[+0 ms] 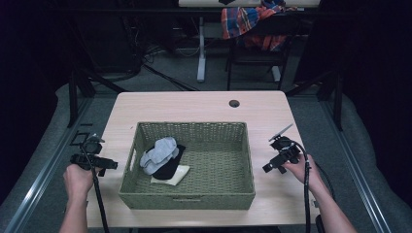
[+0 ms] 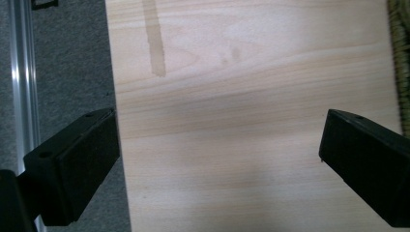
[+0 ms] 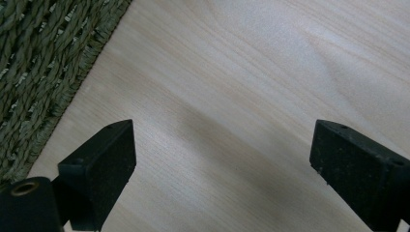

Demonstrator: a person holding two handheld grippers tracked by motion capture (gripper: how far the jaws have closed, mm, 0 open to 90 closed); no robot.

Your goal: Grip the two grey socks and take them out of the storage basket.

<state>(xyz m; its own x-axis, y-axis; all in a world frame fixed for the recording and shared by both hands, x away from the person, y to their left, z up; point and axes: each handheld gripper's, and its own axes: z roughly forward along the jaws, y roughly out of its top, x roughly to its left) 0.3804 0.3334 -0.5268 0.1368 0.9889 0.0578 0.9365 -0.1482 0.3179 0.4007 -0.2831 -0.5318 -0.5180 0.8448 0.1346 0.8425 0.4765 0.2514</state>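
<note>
- Both the left gripper (image 1: 92, 154) and the right gripper (image 1: 281, 154) hover with fingers wide, holding nothing.
- The socks (image 1: 163, 158) lie in the basket (image 1: 187, 200); the next move is probably a reach inside.

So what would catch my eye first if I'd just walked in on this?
Most likely the green woven basket in the middle of the pale wooden table, with a grey sock, a black one and a cream one piled at its left end. Then the left gripper and right gripper, held either side, jaws open and empty.
</note>
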